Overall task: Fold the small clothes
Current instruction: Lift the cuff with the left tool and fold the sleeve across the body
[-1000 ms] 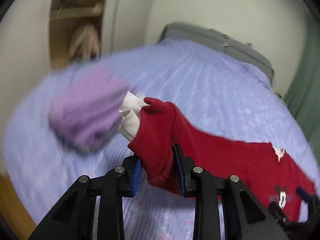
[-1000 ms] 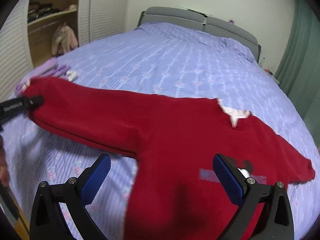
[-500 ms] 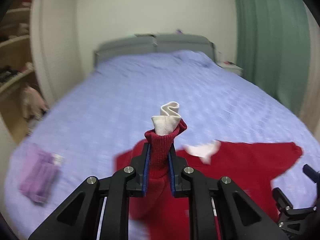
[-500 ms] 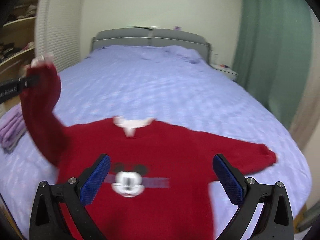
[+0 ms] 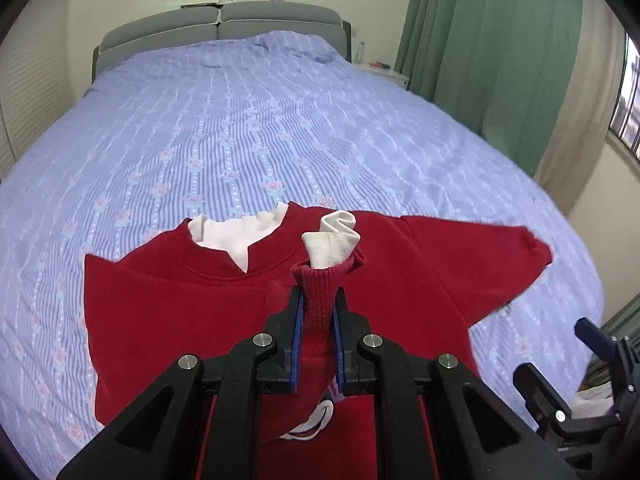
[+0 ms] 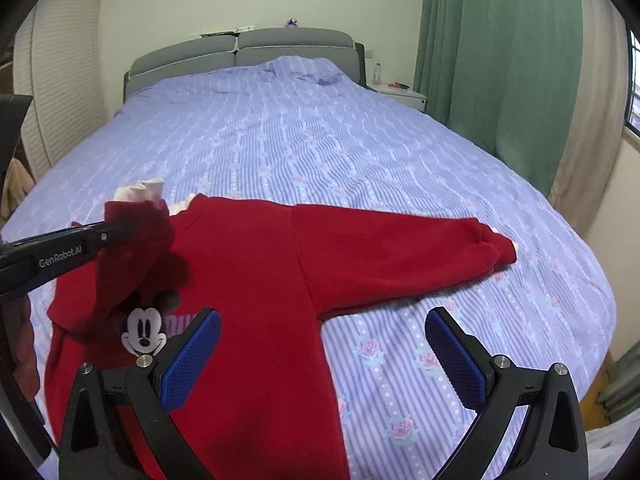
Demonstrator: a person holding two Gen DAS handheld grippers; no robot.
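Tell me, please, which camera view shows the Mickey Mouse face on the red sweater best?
The right wrist view: the Mickey Mouse face appears whole on the red sweater. In the left wrist view only its lower edge shows, behind the left tongs.

The left claw (image 5: 317, 332) is pointed downward and its jaws are pressed together on a red sleeve cuff (image 5: 320, 300). The right claw (image 6: 320, 356) is held wide open, also tilted downward, and nothing is gripped between its blue pads (image 6: 192, 360).
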